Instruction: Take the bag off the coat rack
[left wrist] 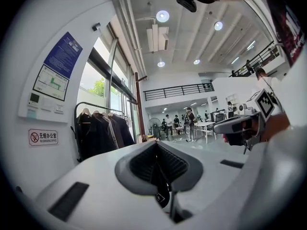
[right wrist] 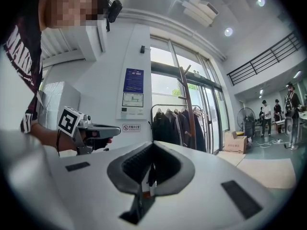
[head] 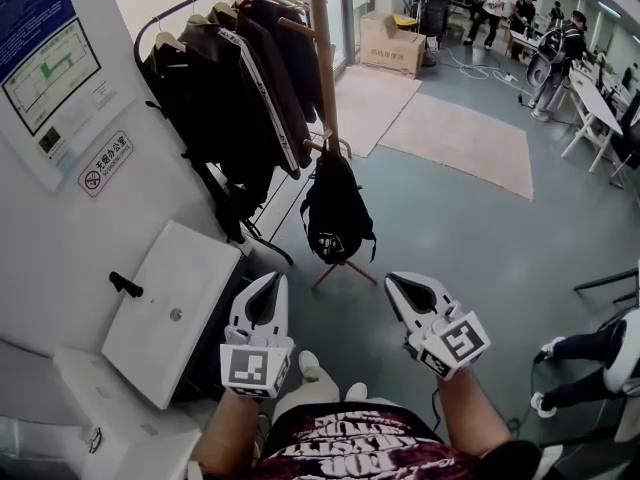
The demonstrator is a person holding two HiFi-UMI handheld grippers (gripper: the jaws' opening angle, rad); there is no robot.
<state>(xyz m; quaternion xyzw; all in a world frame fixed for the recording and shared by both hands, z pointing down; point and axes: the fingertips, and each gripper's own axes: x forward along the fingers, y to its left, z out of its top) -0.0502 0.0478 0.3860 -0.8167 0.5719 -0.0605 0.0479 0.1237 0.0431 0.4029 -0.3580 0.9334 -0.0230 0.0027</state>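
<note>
Black bag (head: 337, 213) hangs from a low peg on the wooden pole of the coat rack (head: 322, 63), with its bottom just above the rack's spread feet. It touches neither tool. Left gripper (head: 273, 281): in the left gripper view its jaws are clenched, the ribbed dark pads meet at the tip and nothing sits between them. A sliver of the bag shows far off through the notch below the pads. Right gripper (head: 394, 280): the right gripper view shows the same, jaws clenched on nothing. In the head view both grippers are held side by side, level and pointing toward the rack. The bag is well apart from them and sits between their two lines of aim. Just left of the pole a clothes rail (head: 190, 6) carries a row of dark jackets (head: 235, 83) on hangers. A white cabinet (head: 170, 308) with a black handle is against the wall by the left gripper, and a no-smoking sign (head: 105, 163) hangs above it. A cardboard box (head: 392, 43) and a pale floor mat (head: 465, 140) lie beyond the rack. Several people stand at tables in the far background.
</note>
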